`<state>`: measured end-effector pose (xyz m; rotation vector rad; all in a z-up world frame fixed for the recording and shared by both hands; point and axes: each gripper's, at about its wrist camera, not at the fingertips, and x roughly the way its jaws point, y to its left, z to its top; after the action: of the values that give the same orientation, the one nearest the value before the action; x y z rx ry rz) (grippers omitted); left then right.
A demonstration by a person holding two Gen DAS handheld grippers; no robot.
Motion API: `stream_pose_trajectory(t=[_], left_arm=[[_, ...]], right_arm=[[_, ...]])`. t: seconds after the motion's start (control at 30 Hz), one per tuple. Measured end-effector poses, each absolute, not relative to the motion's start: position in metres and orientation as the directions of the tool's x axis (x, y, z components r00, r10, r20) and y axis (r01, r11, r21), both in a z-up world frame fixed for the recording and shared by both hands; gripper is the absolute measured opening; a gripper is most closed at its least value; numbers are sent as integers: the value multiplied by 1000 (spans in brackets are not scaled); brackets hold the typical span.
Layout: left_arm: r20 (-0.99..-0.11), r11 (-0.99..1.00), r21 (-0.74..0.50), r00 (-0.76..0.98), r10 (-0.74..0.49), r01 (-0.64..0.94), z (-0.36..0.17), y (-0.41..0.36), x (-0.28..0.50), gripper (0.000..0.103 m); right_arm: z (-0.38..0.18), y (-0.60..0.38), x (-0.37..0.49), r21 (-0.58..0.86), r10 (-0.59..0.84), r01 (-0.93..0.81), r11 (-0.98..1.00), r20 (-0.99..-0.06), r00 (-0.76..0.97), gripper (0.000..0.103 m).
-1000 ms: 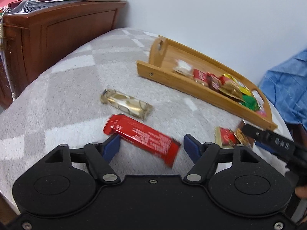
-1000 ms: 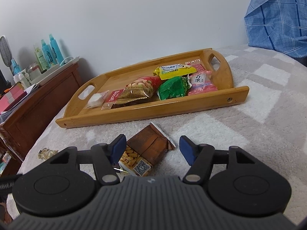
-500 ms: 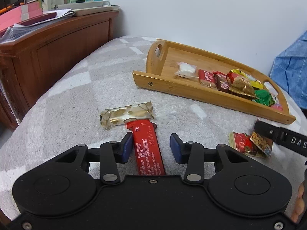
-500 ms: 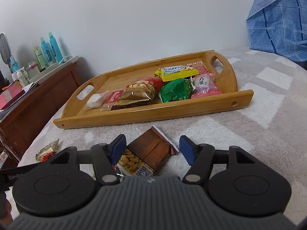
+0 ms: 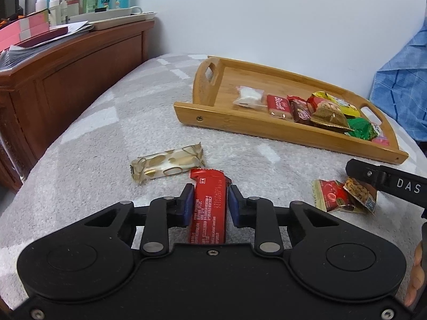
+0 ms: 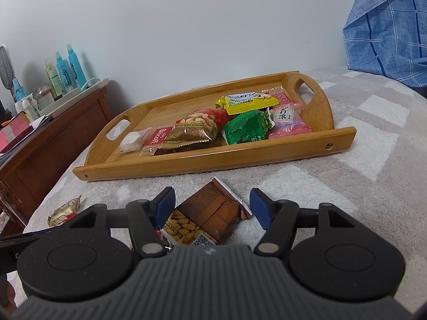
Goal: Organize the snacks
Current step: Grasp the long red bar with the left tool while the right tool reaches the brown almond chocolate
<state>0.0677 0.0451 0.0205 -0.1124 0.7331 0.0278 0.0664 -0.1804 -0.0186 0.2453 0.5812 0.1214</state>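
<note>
Biscoff packet (image 6: pixel 157 140), DAS-marked right gripper (image 5: pixel 387 184)

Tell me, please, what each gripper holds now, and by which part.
The left gripper grips the red bar by its long sides. The right gripper stands open around the brown packet, holding nothing.

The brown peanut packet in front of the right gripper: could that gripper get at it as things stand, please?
Probably yes. The right gripper stands open with the brown peanut packet lying flat on the blanket between its fingers, and nothing covers it. A red packet lies partly under it and might get caught too.
</note>
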Motion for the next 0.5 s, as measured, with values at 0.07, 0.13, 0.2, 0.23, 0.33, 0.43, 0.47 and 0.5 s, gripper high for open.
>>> stream_pose_trajectory(t=[0.07,0.13,0.2,0.23,0.33,0.43,0.47,0.5], left_arm=[[-666,995,-84,746,-17,-53,20,44,67,24],[-661,996,-81,750,-27,-35,20,42,66,24],[-656,997,-80,754,-43,-13,20,40,65,24],[-653,997,-83,755,-54,0,20,39,65,24],[-647,994,-96,757,-95,43,20,35,63,23],[-642,993,-88,759,-113,73,19,29,62,23],[-641,993,-88,758,-120,83,19,28,62,23],[-639,992,-90,758,-129,93,19,27,61,24]], right_arm=[[-19,-180,66,261,179,-43,964,-526,832,71],[-20,-179,66,258,176,-43,965,-523,834,71],[-20,-178,66,257,173,-41,965,-517,838,71],[-21,-178,66,260,173,-40,965,-515,840,71],[-22,-176,66,256,169,-39,966,-508,845,71],[-23,-172,64,253,145,-18,967,-494,857,67],[-24,-170,64,247,133,-9,969,-491,861,65],[-24,-169,63,235,118,0,972,-489,864,64]])
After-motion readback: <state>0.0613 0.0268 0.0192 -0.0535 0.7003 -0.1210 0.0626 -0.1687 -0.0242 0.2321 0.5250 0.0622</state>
